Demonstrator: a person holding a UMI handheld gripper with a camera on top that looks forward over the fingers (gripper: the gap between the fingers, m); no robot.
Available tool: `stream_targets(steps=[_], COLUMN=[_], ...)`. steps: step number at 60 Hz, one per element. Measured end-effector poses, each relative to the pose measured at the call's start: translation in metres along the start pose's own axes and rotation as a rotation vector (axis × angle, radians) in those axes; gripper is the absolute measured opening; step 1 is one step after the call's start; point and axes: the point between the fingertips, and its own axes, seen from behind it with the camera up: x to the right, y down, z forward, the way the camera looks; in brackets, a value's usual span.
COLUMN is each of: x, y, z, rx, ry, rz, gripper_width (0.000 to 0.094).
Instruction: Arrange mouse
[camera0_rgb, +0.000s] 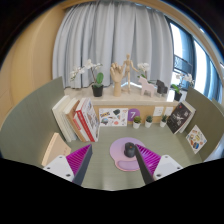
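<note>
Your tongs (112, 172) stand spread, with nothing pinched. The left finger's magenta pad (80, 163) shows plainly; the right finger (142, 165) reads mostly as a dark bar whose lower part is cut off. Between them, just ahead on the table (30, 125), lies a round purple mat (125, 152) with a pale, small shape on it near the right finger. That may be the mouse, but you cannot tell from here, since the finger covers part of it. Beyond the mat, a row of books (78, 118) leans at the left, a potted white orchid (94, 78) and a wooden hand model (122, 72) stand before the curtain (105, 35), and framed pictures (181, 116) sit at the right, their details too small to make out.
</note>
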Motion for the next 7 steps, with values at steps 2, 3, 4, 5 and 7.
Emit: stream_targets(steps=[2,3,4,5,7], x=[-0.003,-0.004,-0.005,-0.006,-0.008], y=[0.001,0.002,0.002,0.003,0.004], z=[-0.004,-0.005,-0.007,-0.009,-0.012], rx=[0.0,-0.001,-0.002,-0.003,-0.004], ry=[-0.003,-0.005,-0.005,-0.005,-0.005], rz=[-0.006,-0.008,-0.01,-0.013,-0.016], gripper_width=[0.0863,0.0864,0.0864,0.0862,0.0865])
